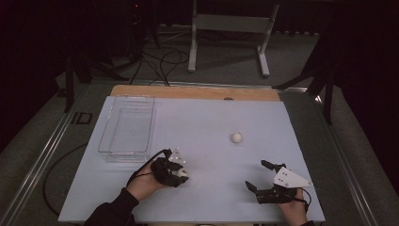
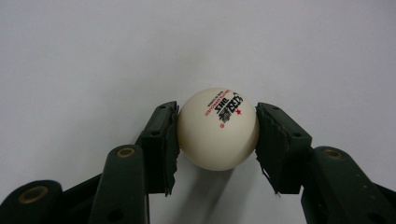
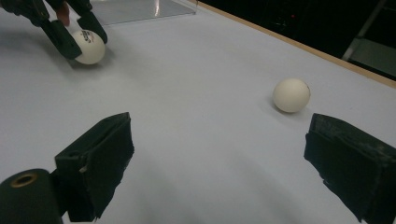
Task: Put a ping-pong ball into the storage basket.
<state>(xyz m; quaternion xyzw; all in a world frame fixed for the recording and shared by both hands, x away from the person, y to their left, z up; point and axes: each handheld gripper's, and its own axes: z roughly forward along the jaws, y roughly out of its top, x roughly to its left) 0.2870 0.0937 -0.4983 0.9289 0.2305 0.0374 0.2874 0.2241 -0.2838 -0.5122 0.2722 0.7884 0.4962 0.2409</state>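
Observation:
A white table-tennis ball with red and black print (image 2: 218,129) rests on the white table, and both pads of my left gripper (image 2: 217,110) press on its sides. In the high view that left gripper (image 1: 178,173) sits at the near left, a hand behind it, with the ball (image 1: 182,173) just peeking out. A second, plain white ball (image 1: 236,137) lies free at mid-table. My right gripper (image 1: 256,174) stands open at the near right, nothing between its jaws. In the right gripper view the free ball (image 3: 291,94) lies ahead of the open right gripper (image 3: 222,126), and the held ball (image 3: 88,46) shows at upper left.
A clear plastic tray (image 1: 127,129) lies on the table's far left part. A wooden strip (image 1: 197,92) runs along the far edge of the white tabletop (image 1: 211,113). Beyond it a metal stand (image 1: 230,23) and cables sit on the floor.

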